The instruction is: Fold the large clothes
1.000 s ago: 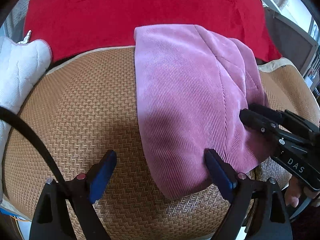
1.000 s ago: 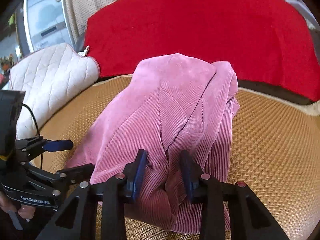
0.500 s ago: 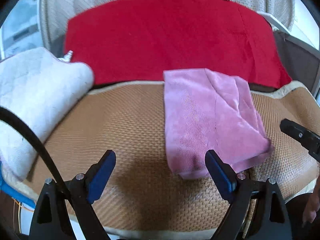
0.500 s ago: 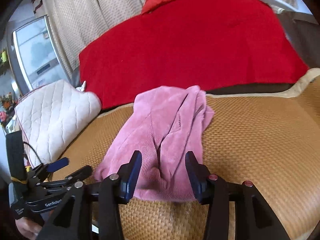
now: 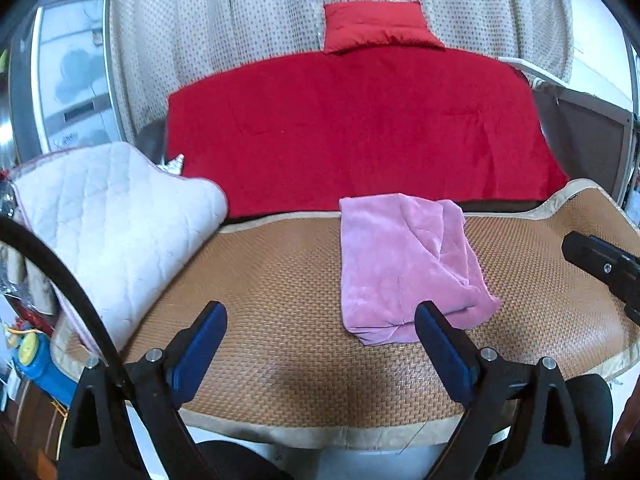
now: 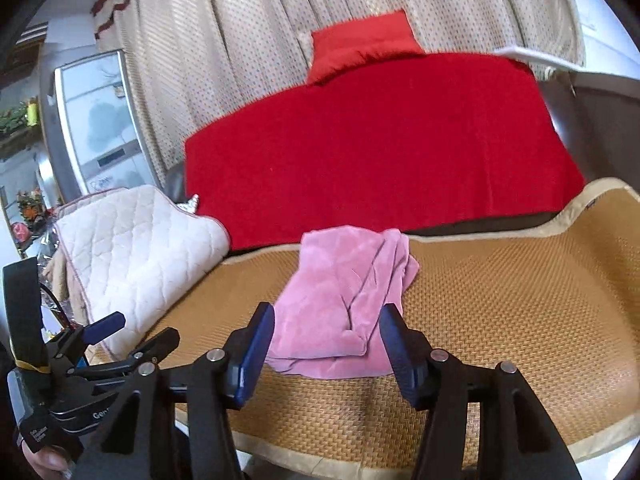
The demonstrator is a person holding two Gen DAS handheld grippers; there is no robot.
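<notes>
On the woven mat (image 5: 280, 280), at twelve o'clock from both tongs, the pink garment (image 5: 400, 264) lies folded into a compact stack, so the folding looks done. Left tongs (image 5: 320, 344) gape wide and empty; right tongs (image 6: 326, 348), jaws just opening, hold nothing.

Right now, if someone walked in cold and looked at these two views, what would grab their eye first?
Probably the big red blanket spread across the back, below the dotted curtain. Next, the folded pink garment lying on the woven mat, in front of the blanket. Both hand-held grippers stand open and empty over the mat's near edge: the left hand-held gripper and the right hand-held gripper.
</notes>
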